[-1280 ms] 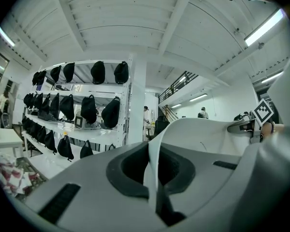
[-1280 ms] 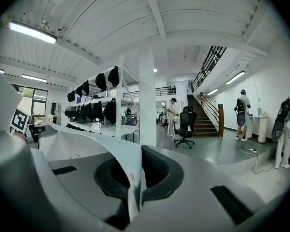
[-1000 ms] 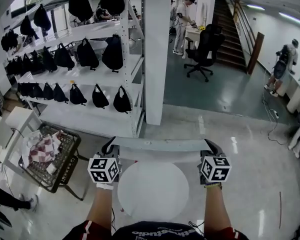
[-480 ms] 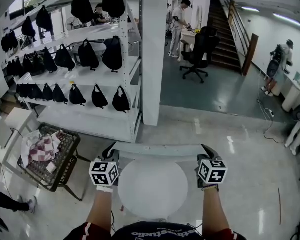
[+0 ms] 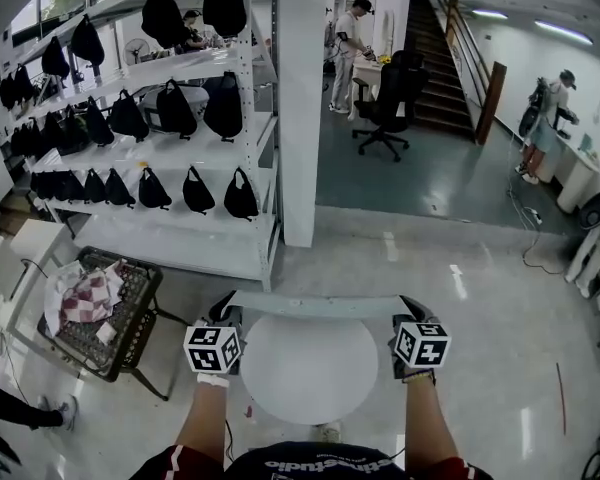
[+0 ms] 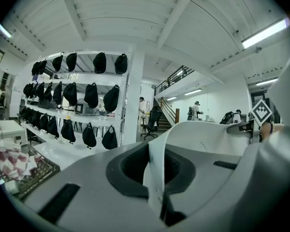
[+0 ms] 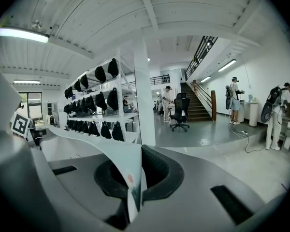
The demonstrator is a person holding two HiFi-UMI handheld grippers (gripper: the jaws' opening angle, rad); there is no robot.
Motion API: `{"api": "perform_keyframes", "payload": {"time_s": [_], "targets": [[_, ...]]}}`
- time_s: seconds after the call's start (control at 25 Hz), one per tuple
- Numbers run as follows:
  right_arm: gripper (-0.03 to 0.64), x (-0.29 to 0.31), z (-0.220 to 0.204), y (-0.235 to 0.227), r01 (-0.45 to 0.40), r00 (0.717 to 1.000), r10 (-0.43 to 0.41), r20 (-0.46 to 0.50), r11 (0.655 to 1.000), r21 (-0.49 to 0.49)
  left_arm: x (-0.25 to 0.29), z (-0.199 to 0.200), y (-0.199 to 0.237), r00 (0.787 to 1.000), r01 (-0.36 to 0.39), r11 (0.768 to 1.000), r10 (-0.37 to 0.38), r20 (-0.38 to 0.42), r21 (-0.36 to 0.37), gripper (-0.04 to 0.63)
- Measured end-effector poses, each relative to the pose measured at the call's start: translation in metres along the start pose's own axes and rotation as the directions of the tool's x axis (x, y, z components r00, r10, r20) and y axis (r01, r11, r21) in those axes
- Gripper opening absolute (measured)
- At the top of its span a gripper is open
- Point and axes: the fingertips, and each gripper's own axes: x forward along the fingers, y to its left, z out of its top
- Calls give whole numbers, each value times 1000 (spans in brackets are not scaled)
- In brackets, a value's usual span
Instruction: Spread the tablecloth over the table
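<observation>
**Tablecloth held taut above round table, both grippers clamped**

Head view: left gripper [image 5: 224,311] and right gripper [image 5: 411,310] each pinch one end of the pale tablecloth [image 5: 318,305]. It is stretched as a strip between them, over the far edge of the round white table [image 5: 308,370]. A wire basket [image 5: 130,330] stands to the left.

Left gripper view: jaws closed tight on a fold of the tablecloth [image 6: 205,135], which runs off to the right.

Right gripper view: jaws closed on the tablecloth [image 7: 94,143] edge, and the sheet runs off left.

The tablecloth [image 5: 315,305] shows only edge-on, its pattern too small to tell.
</observation>
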Motion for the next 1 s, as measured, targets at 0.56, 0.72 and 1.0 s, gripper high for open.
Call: {"api": "perform_keyframes", "payload": {"time_s": [0.56, 0.72, 1.0], "targets": [[29, -47, -64, 16, 26, 997, -24, -71, 1000, 17, -40, -42, -8, 996, 55, 998, -55, -63, -3, 20], [29, -56, -88, 23, 33, 995, -31, -99, 999, 12, -54, -64, -6, 994, 60, 998, -59, -94, 4, 20], [30, -68, -120, 31, 39, 991, -35, -127, 999, 30, -76, -94, -6, 986, 70, 997, -65, -152, 23, 21]]}}
